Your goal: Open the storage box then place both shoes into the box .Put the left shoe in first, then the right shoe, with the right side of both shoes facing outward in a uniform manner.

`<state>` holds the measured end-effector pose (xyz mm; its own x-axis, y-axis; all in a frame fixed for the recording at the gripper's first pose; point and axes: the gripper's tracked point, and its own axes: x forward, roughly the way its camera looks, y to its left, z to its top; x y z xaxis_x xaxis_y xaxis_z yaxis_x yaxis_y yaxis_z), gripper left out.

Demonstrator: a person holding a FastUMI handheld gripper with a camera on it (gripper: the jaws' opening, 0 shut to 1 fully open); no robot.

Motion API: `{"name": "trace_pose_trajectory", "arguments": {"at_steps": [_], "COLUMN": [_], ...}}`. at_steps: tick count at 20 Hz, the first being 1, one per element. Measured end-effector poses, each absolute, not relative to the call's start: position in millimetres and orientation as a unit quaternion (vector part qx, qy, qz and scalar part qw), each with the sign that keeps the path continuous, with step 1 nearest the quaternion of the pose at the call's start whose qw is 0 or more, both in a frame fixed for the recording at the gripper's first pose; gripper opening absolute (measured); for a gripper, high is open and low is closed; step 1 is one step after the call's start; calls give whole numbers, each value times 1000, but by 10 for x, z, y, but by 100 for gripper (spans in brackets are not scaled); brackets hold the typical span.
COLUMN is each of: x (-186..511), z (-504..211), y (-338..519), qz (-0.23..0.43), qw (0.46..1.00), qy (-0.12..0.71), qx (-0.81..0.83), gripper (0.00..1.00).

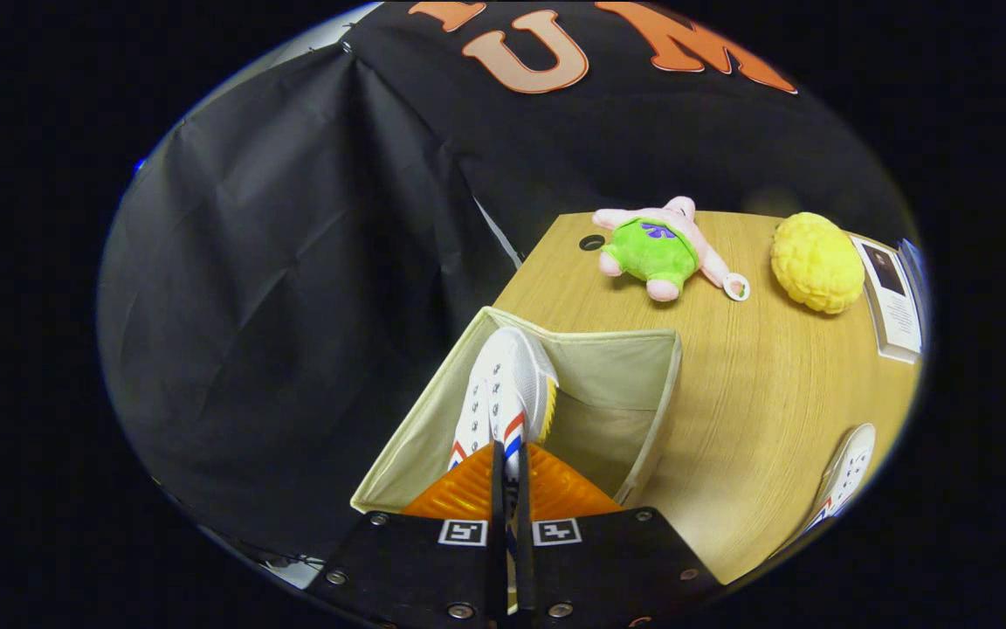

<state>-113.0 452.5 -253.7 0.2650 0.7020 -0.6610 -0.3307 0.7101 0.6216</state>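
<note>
The white shoe [507, 384] hangs toe-first over the open storage box [634, 384], pinched tight by both fingers of the gripper [510, 489], while the other shoe [848, 472] lies apart on the tabletop [765, 393] near two soft toys.

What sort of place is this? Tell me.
Probably a staged recording booth: a wooden table with black cloth walls, an open beige fabric box, and the gripper shut on a white shoe.
</note>
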Motion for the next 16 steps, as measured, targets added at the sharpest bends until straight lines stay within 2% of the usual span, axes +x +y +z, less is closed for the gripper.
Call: {"name": "trace_pose_trajectory", "arguments": {"at_steps": [3, 6, 12, 13, 14, 15, 16], "x": [-940, -865, -897, -860, -844, -872, -892], "z": [-2335, -2269, -2405, -2498, -2608, -2707, -2814], "y": [4573, 4420, 3527, 3386, 3207, 3031, 2820], "qz": [348, 349, 292, 277, 257, 239, 218], "qw": [766, 776, 814, 822, 830, 836, 841], "qy": [475, 463, 448, 447, 448, 451, 457], "qx": [258, 249, 228, 221, 211, 200, 192], "gripper": [1, 2, 27, 37, 41, 51, 56]}}
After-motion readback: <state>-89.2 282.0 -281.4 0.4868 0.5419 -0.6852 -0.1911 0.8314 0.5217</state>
